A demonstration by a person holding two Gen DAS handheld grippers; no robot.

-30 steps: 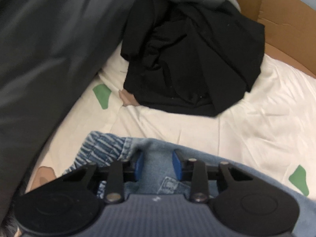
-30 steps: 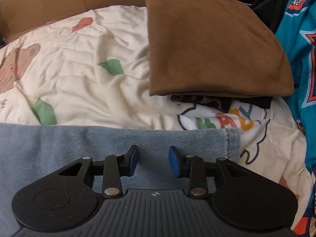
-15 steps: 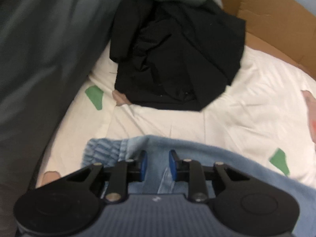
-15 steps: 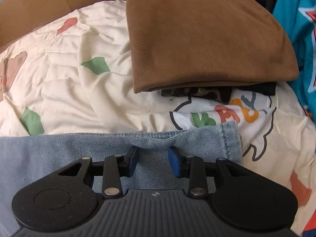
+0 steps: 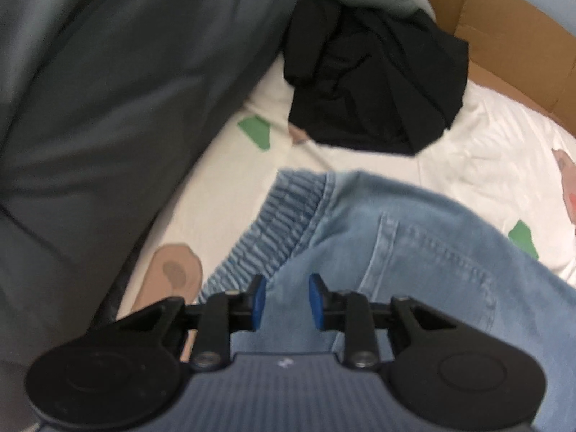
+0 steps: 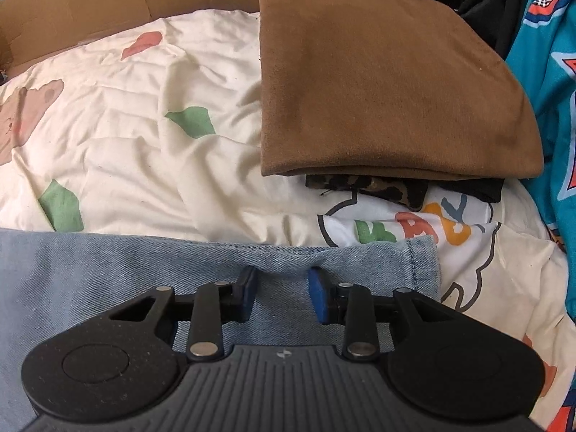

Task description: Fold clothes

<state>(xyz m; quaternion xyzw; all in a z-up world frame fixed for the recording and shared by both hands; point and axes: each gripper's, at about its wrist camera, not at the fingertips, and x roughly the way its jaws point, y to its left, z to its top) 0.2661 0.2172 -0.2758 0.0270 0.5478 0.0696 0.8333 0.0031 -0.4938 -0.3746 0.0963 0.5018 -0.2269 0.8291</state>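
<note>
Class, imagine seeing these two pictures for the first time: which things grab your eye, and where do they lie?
The light blue jeans fill the foreground of both views, bunched between each gripper's jaws on the cream patterned bedsheet. Behind them, a folded brown garment tops a stack at the right, and a crumpled black garment lies farther back in the left view.

Jeans (image 6: 108, 270) lie along the quilt's (image 6: 126, 165) near edge under my grippers; folded stack (image 6: 378, 82) sits toward its far right corner; crumpled garment (image 5: 374, 82) at far left; cardboard (image 6: 90, 3) behind.
</note>
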